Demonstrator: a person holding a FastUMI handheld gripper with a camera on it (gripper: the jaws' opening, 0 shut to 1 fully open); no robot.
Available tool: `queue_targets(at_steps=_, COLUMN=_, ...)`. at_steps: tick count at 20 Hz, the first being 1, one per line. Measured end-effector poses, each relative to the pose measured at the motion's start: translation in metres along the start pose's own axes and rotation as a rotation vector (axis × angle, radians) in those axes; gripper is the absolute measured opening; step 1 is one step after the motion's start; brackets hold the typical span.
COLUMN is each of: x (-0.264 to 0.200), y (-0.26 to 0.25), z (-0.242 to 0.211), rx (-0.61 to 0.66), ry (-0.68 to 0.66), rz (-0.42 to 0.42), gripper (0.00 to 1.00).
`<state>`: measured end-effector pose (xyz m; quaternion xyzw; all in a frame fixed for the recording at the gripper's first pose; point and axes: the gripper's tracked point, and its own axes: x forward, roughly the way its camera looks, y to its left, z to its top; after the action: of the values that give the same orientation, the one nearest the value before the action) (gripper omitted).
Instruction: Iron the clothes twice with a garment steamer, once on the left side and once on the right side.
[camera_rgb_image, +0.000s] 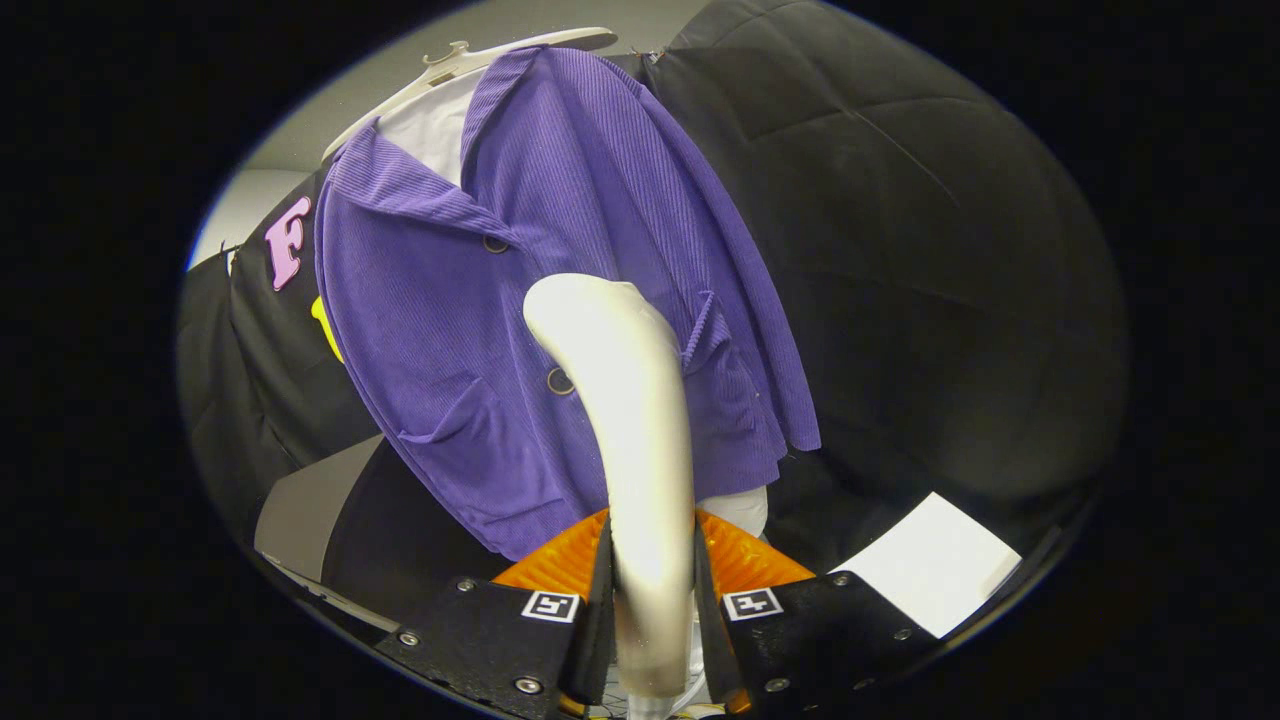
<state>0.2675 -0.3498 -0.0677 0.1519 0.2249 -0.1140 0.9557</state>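
Gripper (650, 600) clamped on garment steamer (625, 420) handle, both fingers pressing its sides. Steamer head up against purple jacket (560, 250) front, near centre buttons, between the pockets. Jacket hangs on white hanger (470, 60) against booth wall. Handle looks smooth, glossy, rigid: likely slippery, so grip low on straight section. Jacket soft, ribbed, will likely sway under pressure.

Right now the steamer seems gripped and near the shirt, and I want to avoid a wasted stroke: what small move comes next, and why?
Probably ease the cream curved steamer, clamped in the gripper, forward onto the hanging purple ribbed shirt. Its head sits near the buttoned middle, with the shirt just beyond it; contact cannot be told.
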Motion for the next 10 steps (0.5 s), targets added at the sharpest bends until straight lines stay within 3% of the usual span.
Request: queue_targets(at_steps=10, x=0.035, y=-0.023, z=-0.101, rx=0.031, ry=0.241, rz=-0.044, gripper=0.38)
